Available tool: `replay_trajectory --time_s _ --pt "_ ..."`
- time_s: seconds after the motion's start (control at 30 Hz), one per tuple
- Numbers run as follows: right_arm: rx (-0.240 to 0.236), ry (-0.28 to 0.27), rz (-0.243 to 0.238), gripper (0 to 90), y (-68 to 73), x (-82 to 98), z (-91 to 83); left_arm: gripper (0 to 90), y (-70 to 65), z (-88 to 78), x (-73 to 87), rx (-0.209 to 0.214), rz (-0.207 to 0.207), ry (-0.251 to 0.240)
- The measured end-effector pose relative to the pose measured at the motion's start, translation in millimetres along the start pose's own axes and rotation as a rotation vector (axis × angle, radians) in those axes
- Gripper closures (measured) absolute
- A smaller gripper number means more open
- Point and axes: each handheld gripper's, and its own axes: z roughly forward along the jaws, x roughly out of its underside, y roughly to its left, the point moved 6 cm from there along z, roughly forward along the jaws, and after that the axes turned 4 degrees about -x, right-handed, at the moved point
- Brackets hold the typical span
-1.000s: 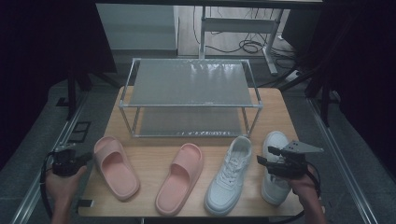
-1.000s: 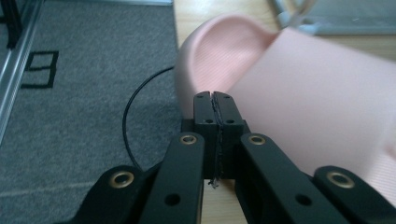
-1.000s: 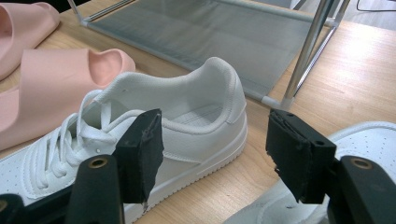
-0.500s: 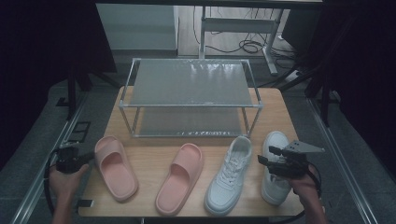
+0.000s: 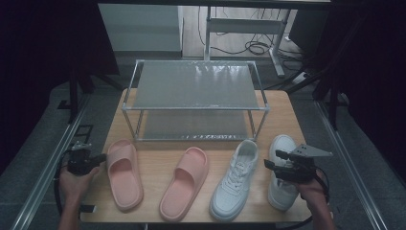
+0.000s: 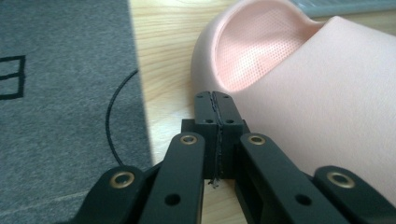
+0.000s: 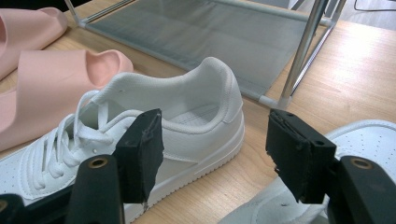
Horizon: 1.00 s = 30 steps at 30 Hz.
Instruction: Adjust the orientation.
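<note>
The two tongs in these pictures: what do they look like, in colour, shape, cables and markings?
Both are black. The left tongs have two linked bars with brass-coloured rivets and flat black pads. The right tongs have blocky black pads with worn edges and the same rivets, and in the high view a grey three-cornered plate sits on top. A black cable loops from the left one.

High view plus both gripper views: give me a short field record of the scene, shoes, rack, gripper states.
surface: wooden table
rack: two-tier metal shoe rack at the far side, both shelves bare
slippers: left pink slipper, right pink slipper
sneakers: left white sneaker, right white sneaker
left gripper: jaws shut, holding nothing, beside the left pink slipper
right gripper: jaws open, above the right white sneaker, nothing gripped
</note>
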Motion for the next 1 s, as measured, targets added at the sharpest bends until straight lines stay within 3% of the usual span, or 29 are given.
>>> replay_trajectory --time_s 0.3,0.53,1.0 --pt "-0.001 0.002 0.0 37.3 0.1 0.3 0.5 89.9 -28.3 10.9 -3.3 0.071 0.055 0.011" --pt "-0.001 0.005 0.0 37.3 -0.3 0.6 0.6 89.9 -59.6 14.0 -13.4 0.131 0.112 0.007" --pt "0.002 0.003 0.003 37.3 -1.8 0.7 -0.4 89.9 -79.9 18.4 -17.5 0.176 0.138 0.009"
